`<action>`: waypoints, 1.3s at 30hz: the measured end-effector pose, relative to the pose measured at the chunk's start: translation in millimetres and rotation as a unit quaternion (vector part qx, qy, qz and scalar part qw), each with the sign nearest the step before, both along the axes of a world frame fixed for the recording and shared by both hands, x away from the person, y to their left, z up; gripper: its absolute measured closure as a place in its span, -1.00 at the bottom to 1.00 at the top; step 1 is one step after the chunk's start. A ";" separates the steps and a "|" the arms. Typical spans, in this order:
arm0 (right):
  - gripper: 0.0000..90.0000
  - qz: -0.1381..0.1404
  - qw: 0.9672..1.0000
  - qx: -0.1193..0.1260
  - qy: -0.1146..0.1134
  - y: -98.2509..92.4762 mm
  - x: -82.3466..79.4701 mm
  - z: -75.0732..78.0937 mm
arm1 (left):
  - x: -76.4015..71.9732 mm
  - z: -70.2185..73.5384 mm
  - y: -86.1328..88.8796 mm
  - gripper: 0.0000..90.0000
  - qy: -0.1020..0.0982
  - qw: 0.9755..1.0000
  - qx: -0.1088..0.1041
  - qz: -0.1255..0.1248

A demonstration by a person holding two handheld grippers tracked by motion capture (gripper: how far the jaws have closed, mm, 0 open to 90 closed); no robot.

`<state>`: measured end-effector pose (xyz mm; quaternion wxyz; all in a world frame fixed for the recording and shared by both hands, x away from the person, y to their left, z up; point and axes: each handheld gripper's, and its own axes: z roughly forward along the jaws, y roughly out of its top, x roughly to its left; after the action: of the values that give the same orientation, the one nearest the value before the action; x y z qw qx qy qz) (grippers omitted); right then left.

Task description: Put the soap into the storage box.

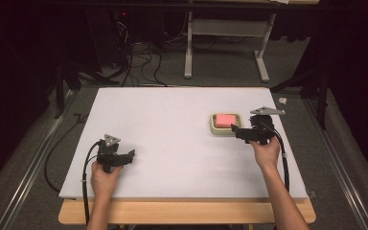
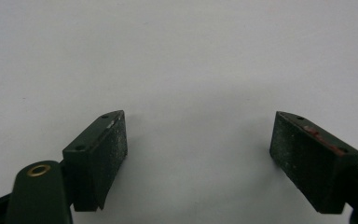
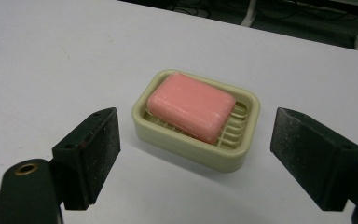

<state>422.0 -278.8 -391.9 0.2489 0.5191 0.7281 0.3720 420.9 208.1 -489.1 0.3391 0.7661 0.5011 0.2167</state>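
Pink soap bar (image 3: 190, 107) lying flat in cream soap dish (image 3: 245, 135), tilted slightly off the dish's long axis, resting on the ribbed floor. Dish sitting on white bench (image 1: 163, 124), right of bench centre, well apart from every edge. Right claw (image 3: 193, 156) just beside the dish on its near-right side, jaws spread wide, nothing between the pads; dish framed in the gap but farther off, untouched by either jaw. In high view, right claw (image 1: 238, 132) raised a little over the bench, tips pointing at the dish, grey three-cornered plate on top, cable trailing back along the forearm. Left claw (image 1: 131, 155) far to the near-left of the dish, close to the bench's front edge, held in the left hand (image 1: 104, 178). Left claw (image 2: 198, 154) jaws also spread, pads bare, over plain white bench surface; reddish smear visible along the top edge of one pad. Beyond the dish, dark floor with cables and a grey stand's legs (image 1: 225, 45).
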 end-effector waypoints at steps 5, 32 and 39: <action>-0.63 0.000 1.000 0.003 -0.006 -2.1 -5.4 -0.4 | 0.0 0.0 0.0 -0.57 0.000 1.000 0.000 0.000; -0.63 -0.016 0.999 0.029 -0.010 -23.4 -27.8 -7.9 | 0.0 0.0 0.0 -0.57 0.000 1.000 0.000 0.000; -0.62 -0.018 0.999 0.035 -0.010 -27.7 -32.5 -10.2 | 0.0 0.1 0.0 -0.57 0.001 1.000 0.000 -0.001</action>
<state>389.4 -306.5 -402.1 0.2448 0.5368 0.7027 0.3976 420.8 208.1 -489.0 0.3386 0.7667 0.5009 0.2160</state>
